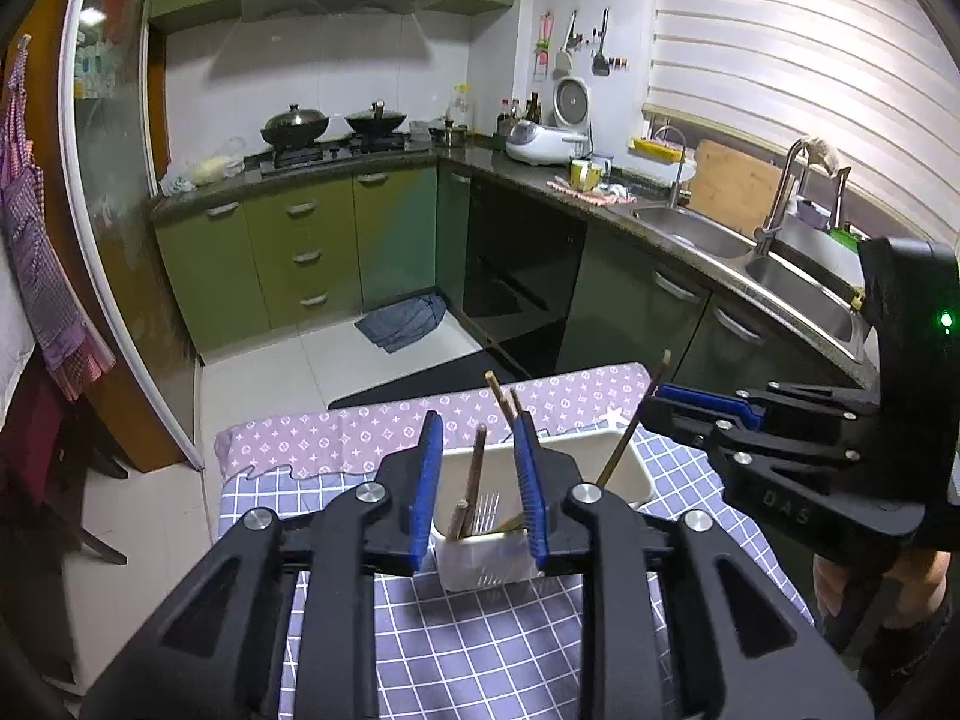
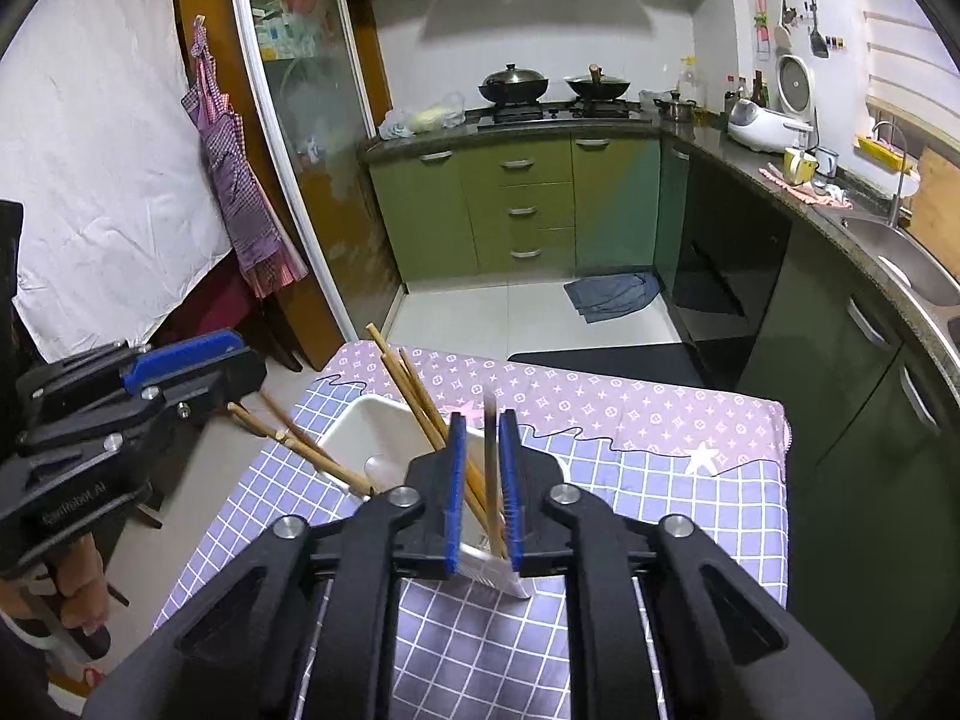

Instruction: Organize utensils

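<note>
Lightly handled: right tool (image 2: 480, 480) pinching 1 thin, stiff wooden chopstick (image 2: 492, 480) mid-shaft over white plastic caddy (image 2: 360, 426); left tool (image 1: 477, 480) released.

L gripper (image 1: 480, 480) open over white holder (image 1: 486, 564) w/ chopsticks (image 1: 474, 480); R gripper (image 1: 660, 399) pinching one chopstick (image 1: 630, 438).

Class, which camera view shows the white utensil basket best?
The left wrist view: the white utensil basket shows its front wall, rim and inside, framed between the left claw pads. In the right wrist view the right claw hides much of it; only the far rim and a corner show.
</note>
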Motion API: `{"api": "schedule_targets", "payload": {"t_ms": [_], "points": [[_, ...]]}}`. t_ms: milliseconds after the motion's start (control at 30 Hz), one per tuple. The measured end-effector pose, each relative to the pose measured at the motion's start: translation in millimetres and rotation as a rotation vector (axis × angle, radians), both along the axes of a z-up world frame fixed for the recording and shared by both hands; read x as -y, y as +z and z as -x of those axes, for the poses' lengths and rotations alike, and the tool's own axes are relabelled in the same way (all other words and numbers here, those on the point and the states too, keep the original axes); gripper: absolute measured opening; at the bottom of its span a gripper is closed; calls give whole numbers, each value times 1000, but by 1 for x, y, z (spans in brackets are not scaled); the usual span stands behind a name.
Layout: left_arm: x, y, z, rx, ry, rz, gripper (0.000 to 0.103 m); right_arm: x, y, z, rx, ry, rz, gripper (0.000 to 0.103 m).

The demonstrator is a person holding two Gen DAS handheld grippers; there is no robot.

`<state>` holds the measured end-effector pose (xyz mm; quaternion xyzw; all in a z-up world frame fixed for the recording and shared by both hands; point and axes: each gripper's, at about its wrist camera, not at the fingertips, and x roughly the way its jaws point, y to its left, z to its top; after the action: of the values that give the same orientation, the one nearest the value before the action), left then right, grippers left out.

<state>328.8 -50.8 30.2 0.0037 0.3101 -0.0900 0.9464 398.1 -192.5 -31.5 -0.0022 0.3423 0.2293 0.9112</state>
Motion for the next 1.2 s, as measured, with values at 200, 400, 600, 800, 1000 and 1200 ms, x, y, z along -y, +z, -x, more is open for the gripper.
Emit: {"api": "schedule_targets", "payload": {"t_ms": [200,400,600,800,1000,1200], "points": [[-7,37,35,112,-22,40,42,26,42,57,93,2,-78,29],[-18,34,120,251,-9,39,87,65,30,161,176,-25,-154,67],[-30,-21,191,189,25,74,95,79,-27,249,177,-57,-135,98],[-41,-35,259,213,104,49,95,83,-37,318,259,-96,-92,98],[-39,-18,315,294,136,38,96,90,-30,373,325,-111,-114,98],[-33,-23,326,231,91,66,96,97,-27,406,360,-138,-119,98]]}}
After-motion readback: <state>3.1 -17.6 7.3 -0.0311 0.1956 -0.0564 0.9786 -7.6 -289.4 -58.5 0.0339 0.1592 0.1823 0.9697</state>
